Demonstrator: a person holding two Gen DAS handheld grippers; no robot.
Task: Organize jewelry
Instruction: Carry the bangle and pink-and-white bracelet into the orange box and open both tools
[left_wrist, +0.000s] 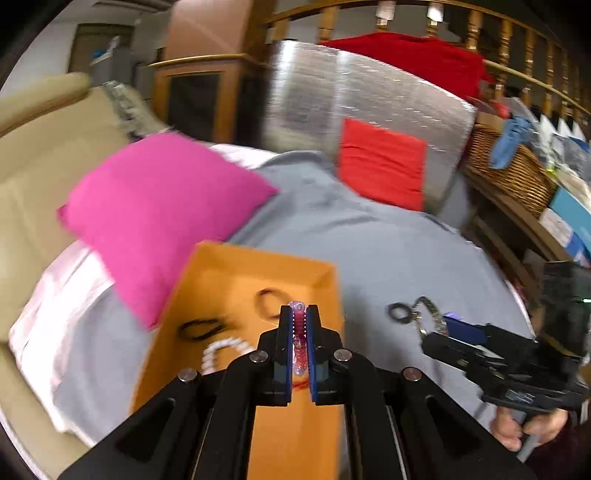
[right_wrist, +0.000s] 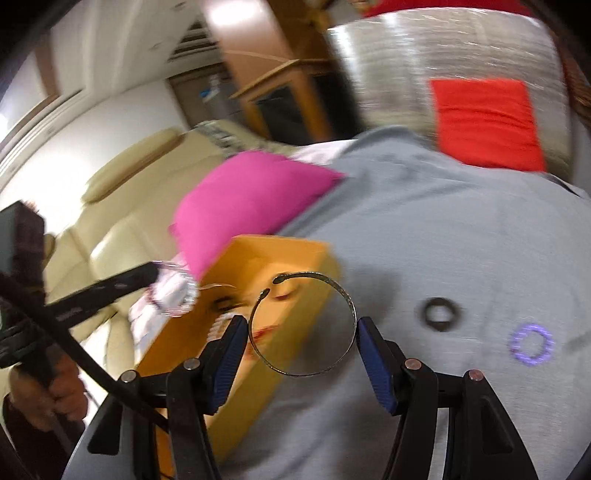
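Over the orange box (left_wrist: 255, 273), my left gripper (left_wrist: 299, 317) pinched a pink beaded bracelet (left_wrist: 300, 343); just beside the box, my right gripper (right_wrist: 301, 332) clamped a gold bangle (right_wrist: 303, 325).

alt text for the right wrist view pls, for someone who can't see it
The right gripper holds a thin gold bangle between its blue jaws, above grey bedding beside an open orange box. A dark ring and a purple beaded ring lie on the bedding; the left gripper enters from the left, carrying a clear beaded bracelet.
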